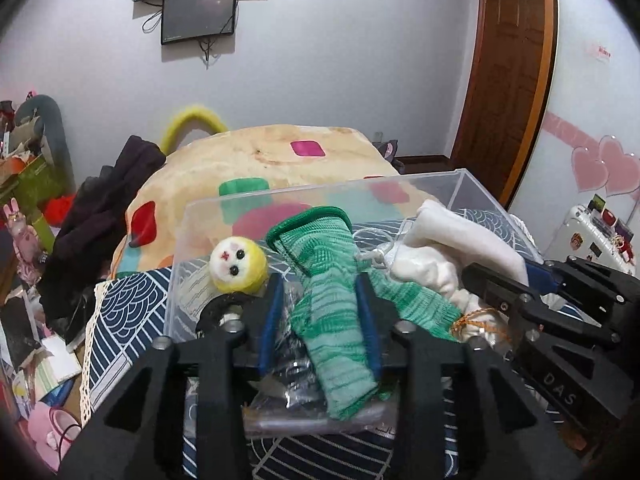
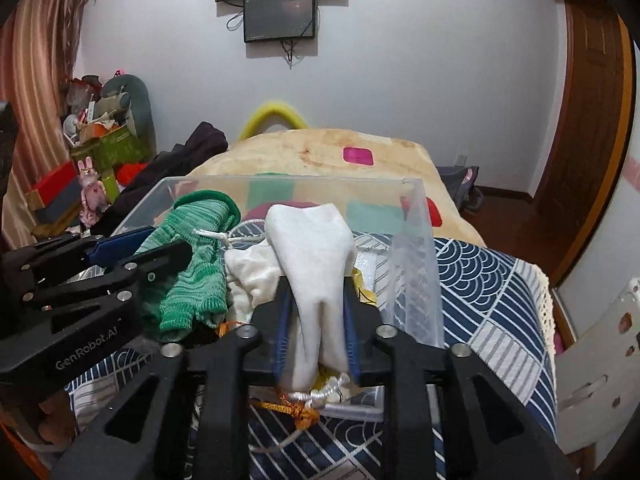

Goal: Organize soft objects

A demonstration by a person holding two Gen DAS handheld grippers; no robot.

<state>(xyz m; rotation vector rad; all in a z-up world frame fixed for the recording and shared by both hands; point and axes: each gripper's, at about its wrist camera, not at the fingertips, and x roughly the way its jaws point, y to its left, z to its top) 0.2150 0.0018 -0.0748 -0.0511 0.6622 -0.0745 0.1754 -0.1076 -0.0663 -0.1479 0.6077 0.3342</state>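
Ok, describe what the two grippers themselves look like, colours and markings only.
Both are matte black angular frames with triangular cutouts and silver screw heads. The fingers carry blue pads. The left gripper reads "GenRobot.AI" in grey along its side in the right wrist view; the right gripper shows "DAS" in the left wrist view. No cables or sleeves show.

We see two dark screens (image 2: 280, 0) on the white wall, a wooden door (image 2: 592, 120) at right, a blanket (image 1: 280, 156) with coloured patches covering the bed, dark clothing (image 1: 104, 208) beside it, and pink heart stickers (image 1: 604, 168).
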